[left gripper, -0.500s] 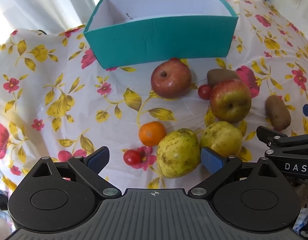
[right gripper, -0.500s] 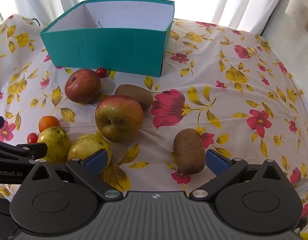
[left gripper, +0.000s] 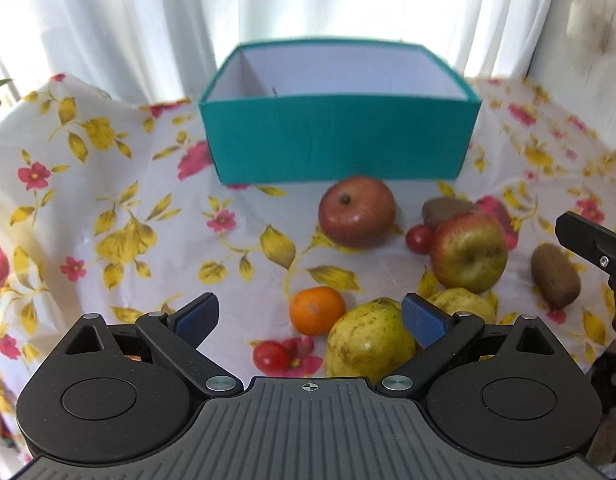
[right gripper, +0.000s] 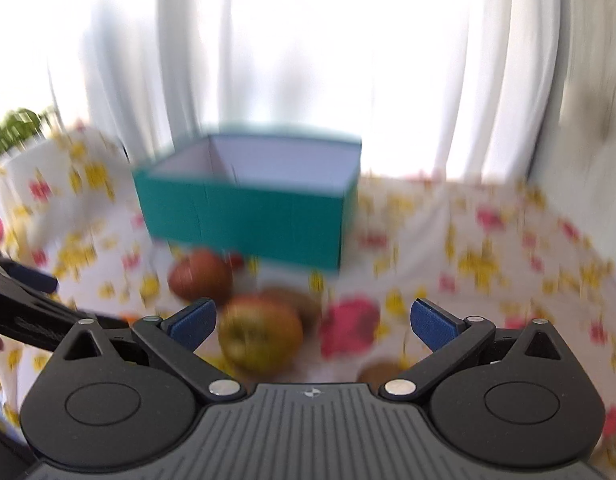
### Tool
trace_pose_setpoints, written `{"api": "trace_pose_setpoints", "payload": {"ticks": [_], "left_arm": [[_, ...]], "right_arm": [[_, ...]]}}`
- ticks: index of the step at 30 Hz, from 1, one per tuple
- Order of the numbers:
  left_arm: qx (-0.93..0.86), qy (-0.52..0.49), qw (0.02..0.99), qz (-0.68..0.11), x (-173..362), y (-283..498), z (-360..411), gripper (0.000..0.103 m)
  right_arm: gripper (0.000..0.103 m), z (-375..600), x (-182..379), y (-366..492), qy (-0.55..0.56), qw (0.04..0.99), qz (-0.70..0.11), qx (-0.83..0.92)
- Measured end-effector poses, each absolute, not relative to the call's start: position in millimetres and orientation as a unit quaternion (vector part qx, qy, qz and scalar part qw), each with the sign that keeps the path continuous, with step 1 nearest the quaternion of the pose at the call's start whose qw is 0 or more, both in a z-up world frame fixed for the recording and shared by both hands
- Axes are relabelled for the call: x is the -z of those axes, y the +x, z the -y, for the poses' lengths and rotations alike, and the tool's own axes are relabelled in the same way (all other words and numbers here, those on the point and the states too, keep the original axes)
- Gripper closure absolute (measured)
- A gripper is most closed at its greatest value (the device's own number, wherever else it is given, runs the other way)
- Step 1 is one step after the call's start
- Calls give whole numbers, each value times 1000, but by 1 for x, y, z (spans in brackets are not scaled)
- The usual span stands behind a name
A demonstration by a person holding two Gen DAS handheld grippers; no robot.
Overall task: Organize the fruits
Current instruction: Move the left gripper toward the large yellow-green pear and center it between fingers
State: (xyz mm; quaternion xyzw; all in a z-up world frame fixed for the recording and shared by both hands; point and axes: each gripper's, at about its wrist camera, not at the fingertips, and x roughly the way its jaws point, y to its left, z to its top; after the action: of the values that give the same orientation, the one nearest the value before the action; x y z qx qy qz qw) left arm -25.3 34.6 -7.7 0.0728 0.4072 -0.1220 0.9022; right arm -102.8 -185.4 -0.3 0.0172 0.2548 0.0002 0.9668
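The fruits lie loose on the flowered counter (left gripper: 108, 216) in front of the teal box (left gripper: 340, 144), a red apple (left gripper: 357, 211) nearest it and an orange (left gripper: 317, 311) nearer the left gripper (left gripper: 310, 314), whose jaws, like the right gripper's (right gripper: 314, 322), gape apart, grasping nothing.

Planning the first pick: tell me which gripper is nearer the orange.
Left. The left gripper has the orange right between its open jaws. The right gripper sits off to the orange's right, over the apple.
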Motion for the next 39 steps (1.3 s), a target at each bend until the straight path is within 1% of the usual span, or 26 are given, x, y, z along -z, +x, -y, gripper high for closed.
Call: {"api": "trace_pose_setpoints", "payload": {"ticks": [3, 4, 7, 12, 16, 19, 23, 28, 33, 39], "left_arm": [[131, 45, 901, -411, 9, -34, -43, 2], [127, 39, 896, -425, 12, -36, -44, 2], [117, 68, 899, -415, 19, -43, -40, 3], [149, 116, 896, -403, 33, -53, -30, 3], [168, 118, 890, -406, 43, -56, -27, 3], [171, 121, 889, -407, 48, -54, -25, 6], [173, 116, 888, -410, 53, -48, -28, 12], [183, 109, 885, -413, 62, -44, -30, 14], [193, 101, 886, -409, 65, -37, -30, 14], [214, 65, 879, -422, 70, -27, -37, 16]], "right_arm": [[0, 189, 2, -108, 31, 971, -236, -14], [0, 190, 3, -110, 38, 971, -236, -14], [0, 196, 8, -112, 58, 971, -232, -3], [0, 205, 18, -114, 76, 965, -251, 14], [0, 202, 21, -121, 77, 964, -253, 14], [0, 202, 23, -122, 78, 964, -255, 14], [0, 204, 24, -122, 79, 962, -259, 24], [0, 206, 26, -123, 74, 961, -264, 33], [0, 206, 28, -120, 73, 959, -270, 36], [0, 205, 29, -117, 72, 958, -274, 41]]}}
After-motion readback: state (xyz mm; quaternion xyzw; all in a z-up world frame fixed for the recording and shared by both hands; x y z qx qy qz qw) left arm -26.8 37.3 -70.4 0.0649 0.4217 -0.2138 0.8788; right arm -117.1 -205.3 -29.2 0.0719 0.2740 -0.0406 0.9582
